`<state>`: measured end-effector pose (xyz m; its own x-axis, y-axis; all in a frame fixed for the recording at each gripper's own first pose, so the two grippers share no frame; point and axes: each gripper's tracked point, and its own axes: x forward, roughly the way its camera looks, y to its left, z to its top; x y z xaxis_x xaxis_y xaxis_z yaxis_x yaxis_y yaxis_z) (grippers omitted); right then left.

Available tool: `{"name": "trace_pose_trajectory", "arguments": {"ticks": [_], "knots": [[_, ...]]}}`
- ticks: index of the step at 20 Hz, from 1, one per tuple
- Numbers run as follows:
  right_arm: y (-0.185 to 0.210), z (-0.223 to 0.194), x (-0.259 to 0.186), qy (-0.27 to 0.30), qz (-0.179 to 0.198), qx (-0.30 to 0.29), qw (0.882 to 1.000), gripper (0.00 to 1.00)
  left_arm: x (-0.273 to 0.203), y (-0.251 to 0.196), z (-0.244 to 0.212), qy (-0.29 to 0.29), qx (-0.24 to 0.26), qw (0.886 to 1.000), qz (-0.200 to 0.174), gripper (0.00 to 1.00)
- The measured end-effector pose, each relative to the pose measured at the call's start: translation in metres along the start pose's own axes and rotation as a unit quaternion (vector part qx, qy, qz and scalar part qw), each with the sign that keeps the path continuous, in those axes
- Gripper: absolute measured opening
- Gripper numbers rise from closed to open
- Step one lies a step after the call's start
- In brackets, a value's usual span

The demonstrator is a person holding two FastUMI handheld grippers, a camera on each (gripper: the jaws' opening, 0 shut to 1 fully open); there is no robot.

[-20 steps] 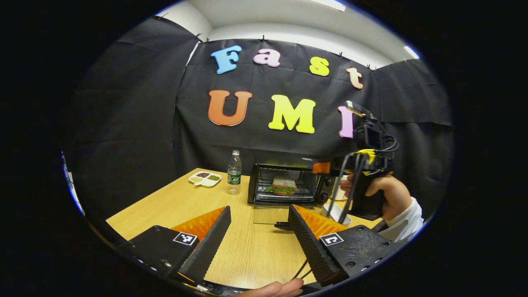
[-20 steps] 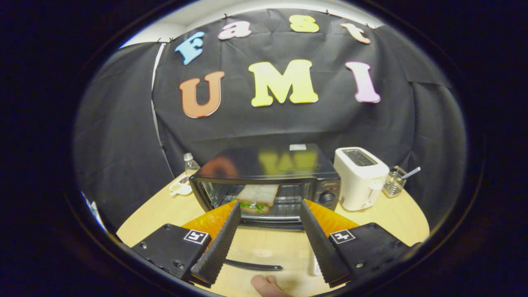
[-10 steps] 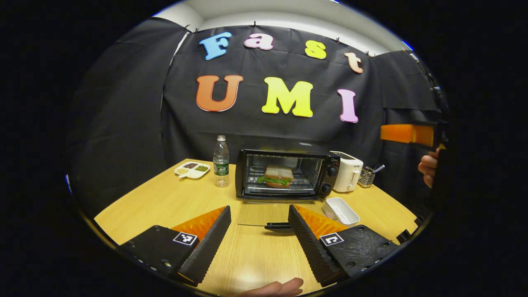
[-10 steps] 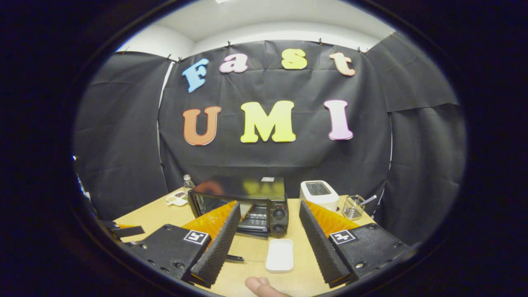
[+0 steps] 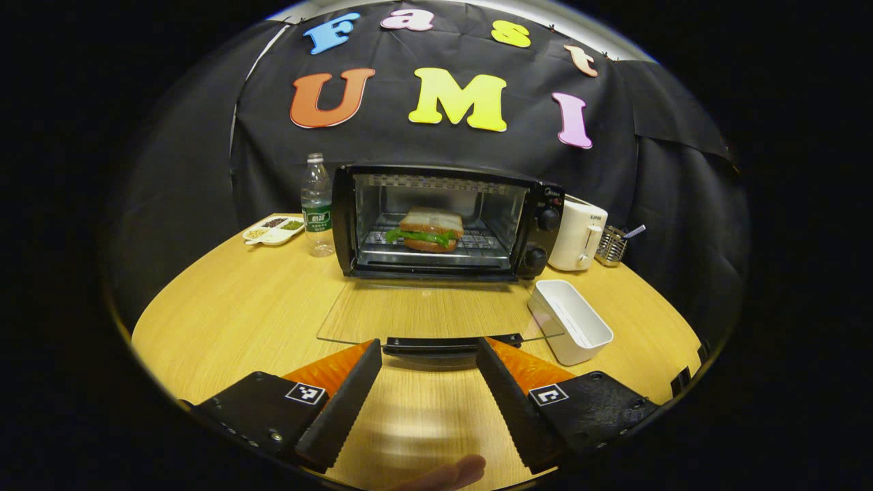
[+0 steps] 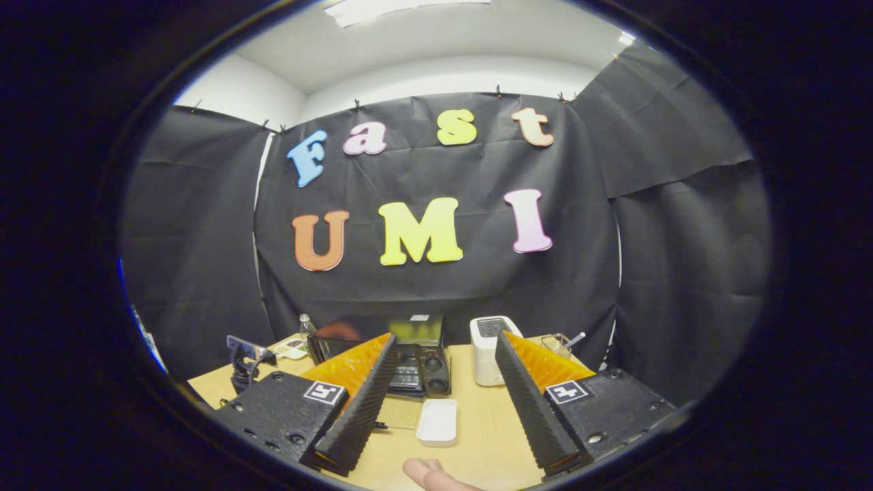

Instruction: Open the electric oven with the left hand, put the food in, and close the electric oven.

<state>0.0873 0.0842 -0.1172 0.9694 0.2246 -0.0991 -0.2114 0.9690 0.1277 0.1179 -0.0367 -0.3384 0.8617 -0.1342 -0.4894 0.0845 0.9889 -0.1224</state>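
The black electric oven [image 5: 549, 228] stands at the back of the wooden table with its glass door [image 5: 436, 312] folded down flat. A sandwich [image 5: 427, 230] with green lettuce lies on the rack inside. My left gripper [image 5: 428, 351] is open, low over the table, its fingertips right at the door's black handle [image 5: 450, 343] with the handle between them, not clamped. My right gripper [image 6: 443, 348] is open, empty and far back from the oven [image 6: 417, 354]. The left gripper [image 6: 244, 356] appears at the left edge of the right gripper view.
An empty white rectangular dish [image 5: 571, 320] sits right of the open door, also seen as the white dish [image 6: 437, 422]. A white toaster [image 5: 578, 234], a wire cup holder [image 5: 612, 244], a water bottle [image 5: 316, 205] and a divided snack plate [image 5: 273, 231] flank the oven.
My left gripper moved forward and down to the door handle. My right gripper drew back and up, away from the oven, leaving the left gripper view. The sandwich stays on the rack.
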Motion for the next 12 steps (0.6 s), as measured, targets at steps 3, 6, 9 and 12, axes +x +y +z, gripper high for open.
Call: {"name": "trace_pose_trajectory", "arguments": {"ticks": [3, 6, 9, 12], "knots": [[-0.022, 0.001, -0.004, -0.014, -0.016, -0.003, 1.000, 0.92, 0.014, -0.008, -0.012, 0.026, 0.008, 1.000, 0.003, 0.93], [-0.044, 0.000, -0.003, -0.027, -0.039, -0.002, 0.999, 0.92, 0.027, -0.010, -0.017, 0.039, 0.018, 0.999, 0.013, 0.93], [-0.056, -0.007, 0.000, -0.029, -0.043, 0.002, 0.999, 0.93, 0.034, -0.015, -0.017, 0.048, 0.032, 0.998, 0.024, 0.93], [-0.065, -0.012, 0.002, -0.027, -0.041, 0.013, 0.999, 0.93, 0.035, -0.020, -0.013, 0.053, 0.052, 0.997, 0.033, 0.93]]}}
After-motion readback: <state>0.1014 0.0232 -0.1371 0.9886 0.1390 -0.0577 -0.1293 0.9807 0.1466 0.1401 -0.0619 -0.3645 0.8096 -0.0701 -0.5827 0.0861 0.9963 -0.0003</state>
